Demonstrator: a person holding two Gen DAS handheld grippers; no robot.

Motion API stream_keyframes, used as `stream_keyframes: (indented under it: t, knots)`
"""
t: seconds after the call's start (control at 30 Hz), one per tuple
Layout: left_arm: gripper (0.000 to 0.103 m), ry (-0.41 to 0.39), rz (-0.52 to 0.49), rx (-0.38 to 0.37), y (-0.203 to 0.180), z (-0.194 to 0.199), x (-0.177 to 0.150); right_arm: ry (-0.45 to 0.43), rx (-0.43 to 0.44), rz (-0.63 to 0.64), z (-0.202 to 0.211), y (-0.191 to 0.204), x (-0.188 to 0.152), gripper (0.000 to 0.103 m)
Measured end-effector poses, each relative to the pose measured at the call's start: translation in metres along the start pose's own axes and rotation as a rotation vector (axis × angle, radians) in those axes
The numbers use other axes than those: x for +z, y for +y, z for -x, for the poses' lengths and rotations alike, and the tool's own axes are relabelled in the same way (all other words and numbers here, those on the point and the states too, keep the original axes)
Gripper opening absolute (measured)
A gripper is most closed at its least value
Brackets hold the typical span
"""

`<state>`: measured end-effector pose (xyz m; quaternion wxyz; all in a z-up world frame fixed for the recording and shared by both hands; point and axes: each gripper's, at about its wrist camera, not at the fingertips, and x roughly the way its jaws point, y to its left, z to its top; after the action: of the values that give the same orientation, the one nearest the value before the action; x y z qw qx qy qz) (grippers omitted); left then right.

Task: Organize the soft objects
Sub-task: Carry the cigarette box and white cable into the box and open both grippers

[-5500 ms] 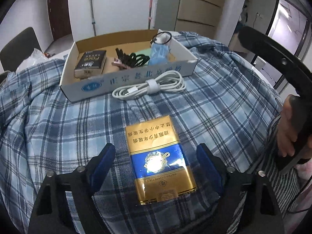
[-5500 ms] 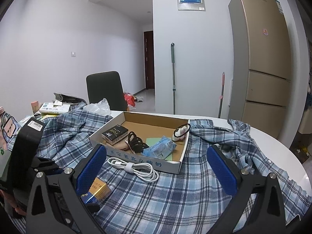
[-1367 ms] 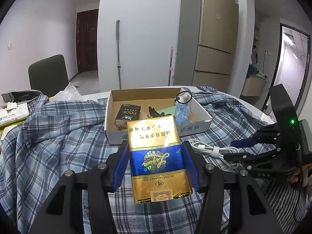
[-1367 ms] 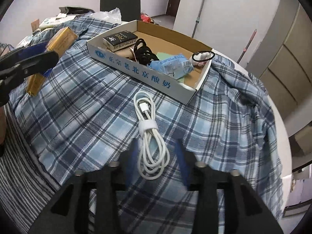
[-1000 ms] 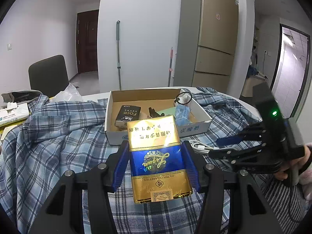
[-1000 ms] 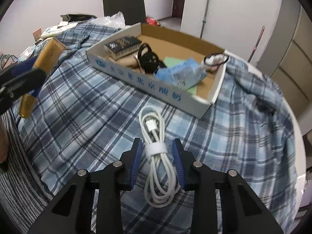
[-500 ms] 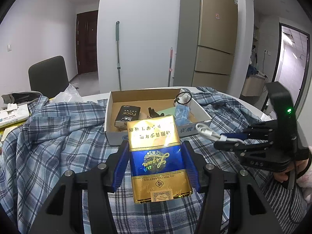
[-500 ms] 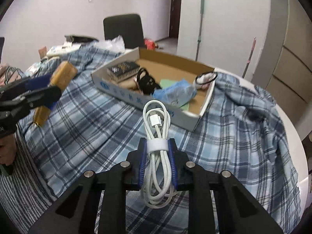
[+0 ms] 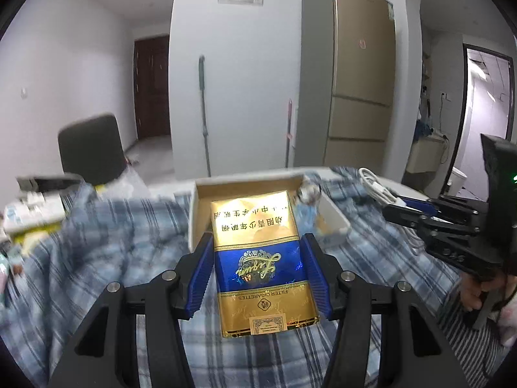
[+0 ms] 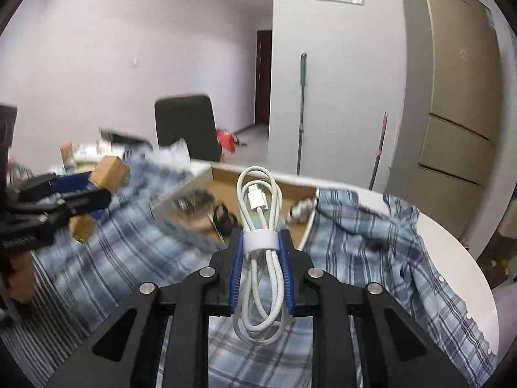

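My left gripper is shut on a gold and blue cigarette pack, held above the plaid cloth in front of the cardboard box. In the right wrist view my right gripper is shut on a coiled white cable at its white strap, lifted clear of the cloth. The box lies just beyond it, with small items inside. Each gripper shows in the other's view: the right gripper with the cable at the right, the left gripper with the pack at the left.
A black chair stands behind the table. Papers and small boxes clutter the far left. A tall gold fridge and a mop stand against the back wall. The white table edge curves at the right.
My right gripper has closed on the white cable and lifted it off the cloth toward the box. My left gripper has risen slightly with the pack still in it.
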<state>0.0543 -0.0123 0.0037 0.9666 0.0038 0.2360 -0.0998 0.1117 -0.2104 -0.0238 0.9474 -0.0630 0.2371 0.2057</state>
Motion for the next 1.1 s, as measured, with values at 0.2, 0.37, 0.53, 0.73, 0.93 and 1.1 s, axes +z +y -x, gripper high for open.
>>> stream_keyframes:
  t: [0.2, 0.37, 0.53, 0.73, 0.93, 1.1]
  knots:
    - [0.056, -0.193, -0.048, 0.039, -0.002, 0.012, 0.053, -0.092, -0.015, -0.015, 0.005, 0.005, 0.05, 0.02]
    - [0.056, -0.29, -0.052, 0.006, 0.002, -0.005, 0.088, -0.114, -0.037, -0.046, -0.017, 0.003, 0.077, 0.02]
    - [0.056, -0.278, -0.059, -0.012, 0.01, -0.05, 0.095, -0.069, -0.048, -0.097, -0.062, -0.009, 0.083, 0.02]
    - [0.056, -0.208, -0.064, -0.008, 0.018, -0.107, 0.082, -0.007, -0.047, -0.135, -0.118, -0.019, 0.065, 0.02]
    - [0.056, -0.108, -0.024, -0.015, 0.038, -0.152, 0.061, 0.076, -0.011, -0.129, -0.15, -0.018, 0.039, 0.02]
    - [0.057, -0.07, -0.058, 0.01, 0.037, -0.173, 0.042, 0.099, 0.004, -0.118, -0.162, -0.012, 0.027, 0.021]
